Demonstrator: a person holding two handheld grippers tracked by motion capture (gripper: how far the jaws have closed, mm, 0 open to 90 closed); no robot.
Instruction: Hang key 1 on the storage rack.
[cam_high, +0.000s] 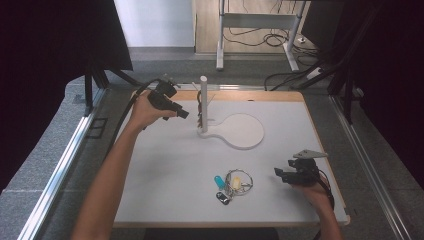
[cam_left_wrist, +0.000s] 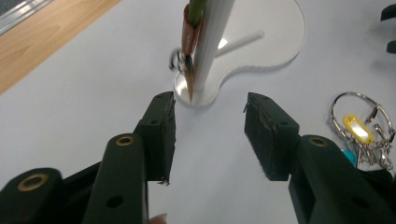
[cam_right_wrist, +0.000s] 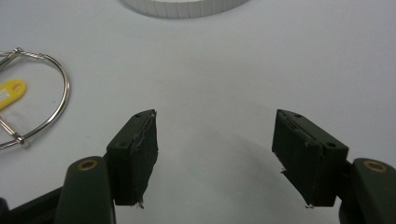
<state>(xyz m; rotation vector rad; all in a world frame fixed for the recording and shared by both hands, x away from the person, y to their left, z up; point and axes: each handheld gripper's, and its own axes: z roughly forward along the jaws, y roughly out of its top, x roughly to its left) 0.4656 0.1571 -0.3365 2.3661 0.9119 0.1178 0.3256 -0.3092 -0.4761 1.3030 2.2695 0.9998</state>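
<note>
- As judged from the layout, one key tag (cam_left_wrist: 191, 35) was already hung on the white stand (cam_high: 203, 102).
- Beside the stand, the left gripper (cam_left_wrist: 210, 135) was held empty, jaws parted.
- Near the stand's base, the key ring bundle (cam_high: 235, 184) was left unhung; the right gripper (cam_right_wrist: 215, 154) was held wide, empty.

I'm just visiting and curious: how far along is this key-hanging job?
One brown-tagged key already hangs on the white stand. The left gripper sits by the stand with open, empty jaws. The right gripper is open and empty too. Still left on the table: the ring of keys with yellow and blue tags.
</note>
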